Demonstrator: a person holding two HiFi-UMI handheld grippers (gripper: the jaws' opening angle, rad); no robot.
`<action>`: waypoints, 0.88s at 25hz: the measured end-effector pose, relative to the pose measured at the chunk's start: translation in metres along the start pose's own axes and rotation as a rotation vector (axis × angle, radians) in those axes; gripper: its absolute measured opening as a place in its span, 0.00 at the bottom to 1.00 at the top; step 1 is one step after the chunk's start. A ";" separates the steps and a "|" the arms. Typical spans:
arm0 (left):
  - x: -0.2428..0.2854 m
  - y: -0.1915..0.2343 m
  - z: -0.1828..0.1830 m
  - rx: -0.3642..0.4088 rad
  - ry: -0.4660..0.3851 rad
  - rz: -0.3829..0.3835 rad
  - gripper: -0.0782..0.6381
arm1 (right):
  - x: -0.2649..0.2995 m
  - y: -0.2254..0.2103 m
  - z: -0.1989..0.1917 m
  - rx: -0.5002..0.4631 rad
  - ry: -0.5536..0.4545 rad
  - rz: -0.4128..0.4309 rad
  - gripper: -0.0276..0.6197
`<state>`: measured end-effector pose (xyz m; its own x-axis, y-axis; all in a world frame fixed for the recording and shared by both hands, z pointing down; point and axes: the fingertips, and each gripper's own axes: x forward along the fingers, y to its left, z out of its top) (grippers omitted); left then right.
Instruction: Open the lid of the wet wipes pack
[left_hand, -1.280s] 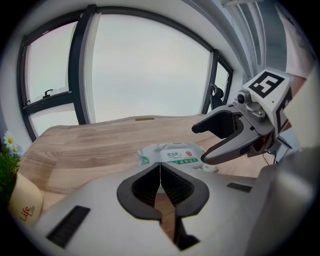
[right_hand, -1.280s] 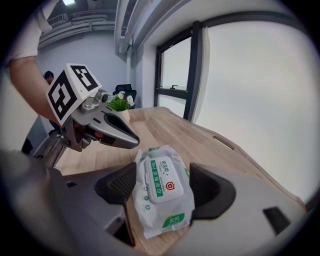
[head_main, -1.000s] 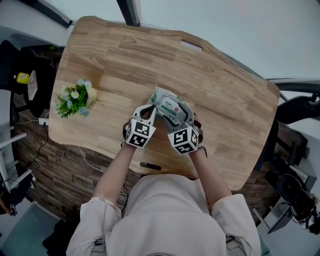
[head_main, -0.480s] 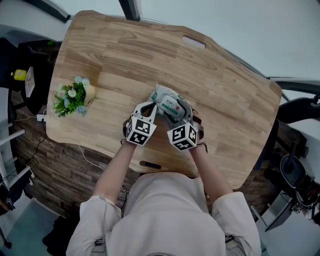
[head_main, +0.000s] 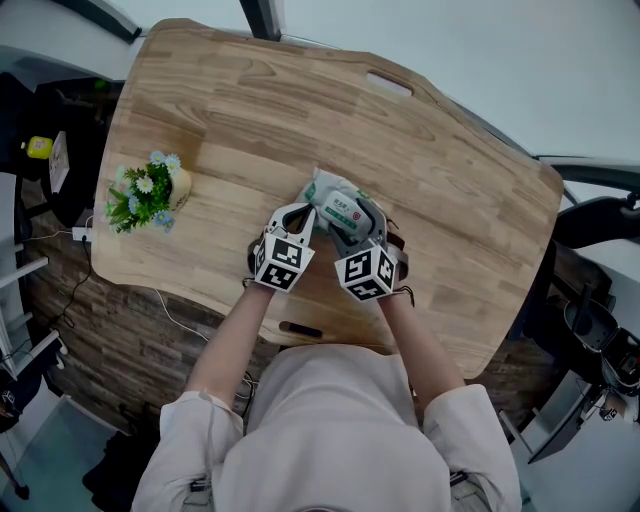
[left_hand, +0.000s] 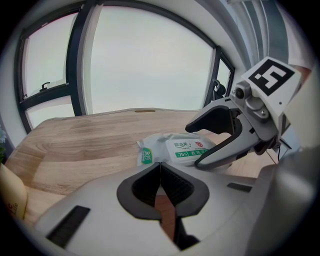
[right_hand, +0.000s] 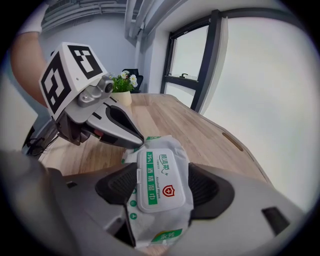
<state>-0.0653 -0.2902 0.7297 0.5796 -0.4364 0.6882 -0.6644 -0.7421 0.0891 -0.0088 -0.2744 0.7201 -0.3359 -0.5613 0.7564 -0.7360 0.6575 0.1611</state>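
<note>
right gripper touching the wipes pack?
Touching. Right gripper view: the wet wipes pack sits between the jaws of the right gripper, which press on both of its sides.

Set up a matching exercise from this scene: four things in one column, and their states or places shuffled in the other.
Things:
1. left hand-held gripper
2. right hand-held gripper
3. lid
4. flower pot

States or places:
A. clamped on the wet wipes pack
B. lying flat and shut on the pack
C. jaws together, nothing between them
D. standing near the left edge of the table in the head view

Pairs: 1-C, 2-A, 3-B, 4-D
</note>
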 end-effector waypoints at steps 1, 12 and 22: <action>0.000 0.000 0.000 0.002 0.000 0.000 0.14 | 0.000 -0.001 0.000 0.013 0.010 -0.004 0.54; 0.001 -0.001 -0.001 0.011 0.008 0.003 0.14 | -0.011 0.000 0.010 -0.030 0.021 -0.057 0.48; 0.001 0.000 -0.001 0.009 0.003 0.006 0.14 | -0.029 -0.028 0.032 0.015 -0.065 -0.187 0.18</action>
<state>-0.0654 -0.2900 0.7306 0.5741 -0.4395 0.6908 -0.6635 -0.7441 0.0779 0.0026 -0.2927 0.6737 -0.2292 -0.7050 0.6711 -0.7980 0.5309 0.2852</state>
